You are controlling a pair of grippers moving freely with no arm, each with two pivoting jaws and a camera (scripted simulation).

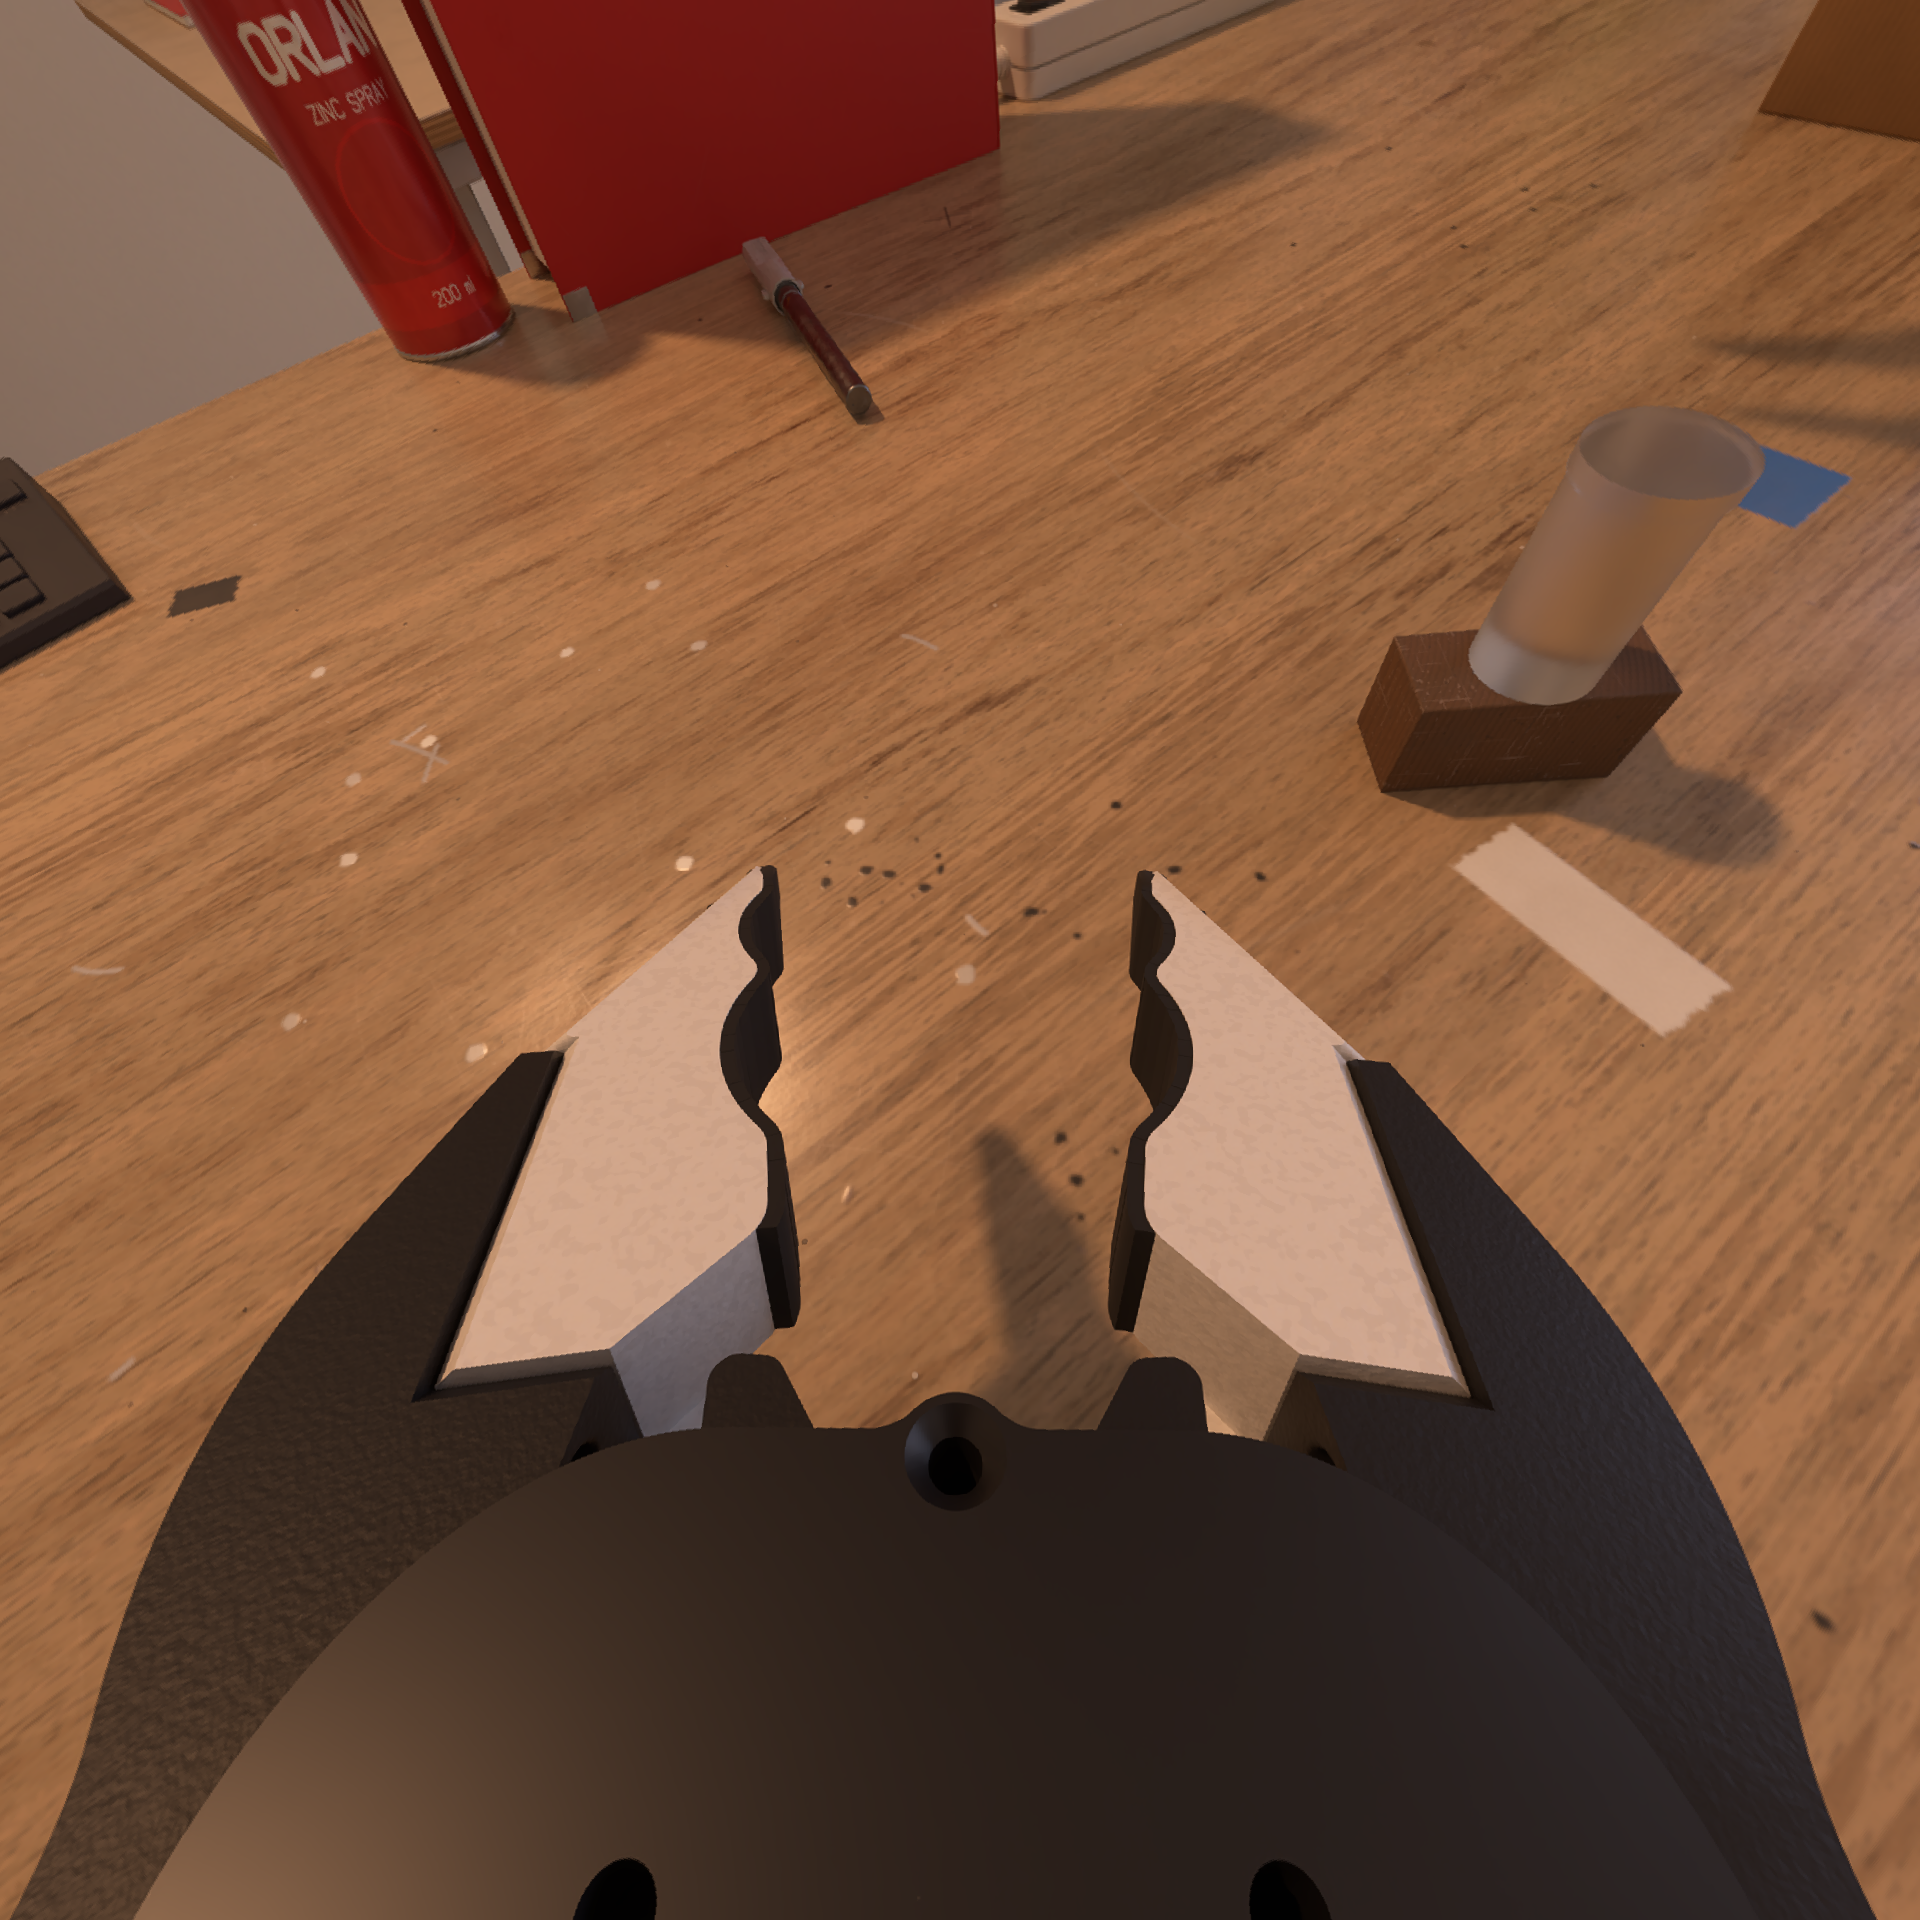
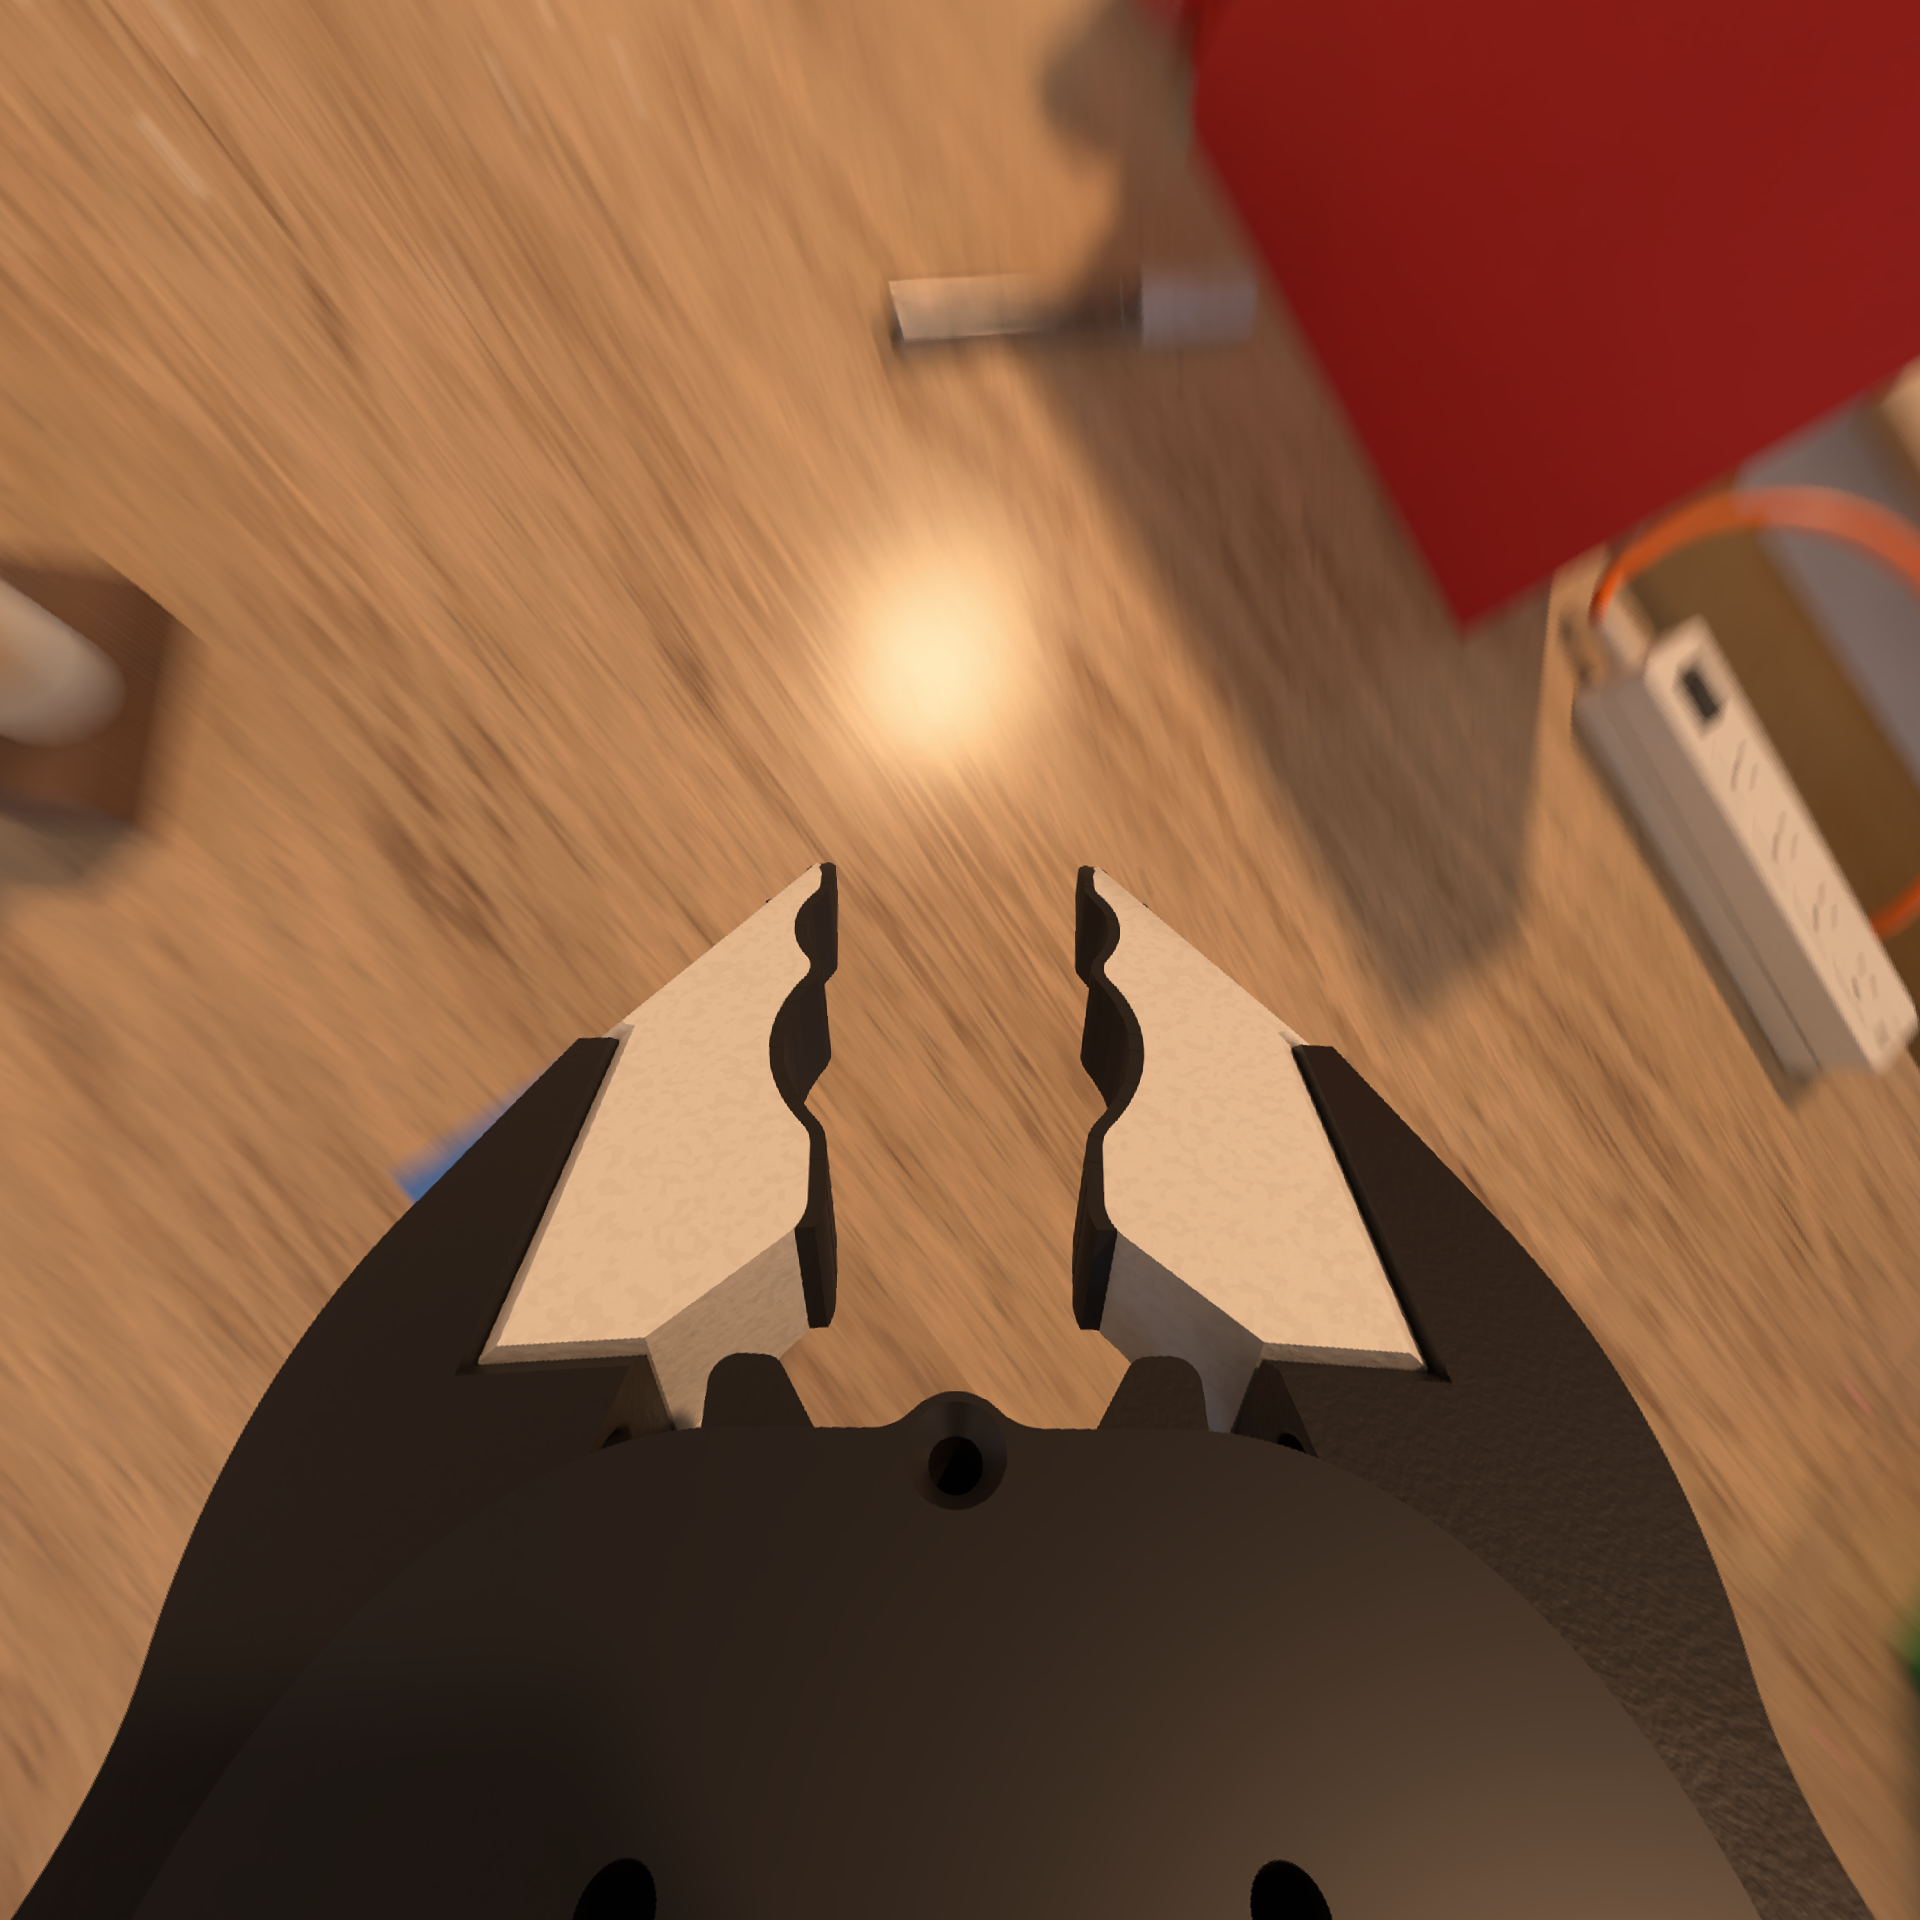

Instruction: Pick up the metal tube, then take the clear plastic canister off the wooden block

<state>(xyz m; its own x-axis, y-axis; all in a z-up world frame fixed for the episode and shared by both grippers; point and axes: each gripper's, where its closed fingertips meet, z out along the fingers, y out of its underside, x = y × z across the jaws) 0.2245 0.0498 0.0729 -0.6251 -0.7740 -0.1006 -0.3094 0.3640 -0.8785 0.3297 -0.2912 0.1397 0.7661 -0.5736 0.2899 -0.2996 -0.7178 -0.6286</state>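
A thin metal tube (image 1: 821,338) lies flat on the wooden table by the foot of a red box, far ahead of my left gripper (image 1: 956,878), which is open and empty above the table. A clear plastic canister (image 1: 1600,561) stands on a dark wooden block (image 1: 1507,732) to the right. In the blurred right wrist view the tube (image 2: 1060,310) lies ahead and a little right of my right gripper (image 2: 956,873), which is open and empty. The block (image 2: 94,717) with the canister (image 2: 42,665) sits at the left edge.
A red box (image 1: 717,125) and a red spray can (image 1: 364,177) stand at the back left. A white power strip (image 2: 1756,842) lies at the right, a black keyboard (image 1: 42,571) at the left edge. Blue tape (image 1: 1792,488) and pale tape (image 1: 1590,930) lie on the table.
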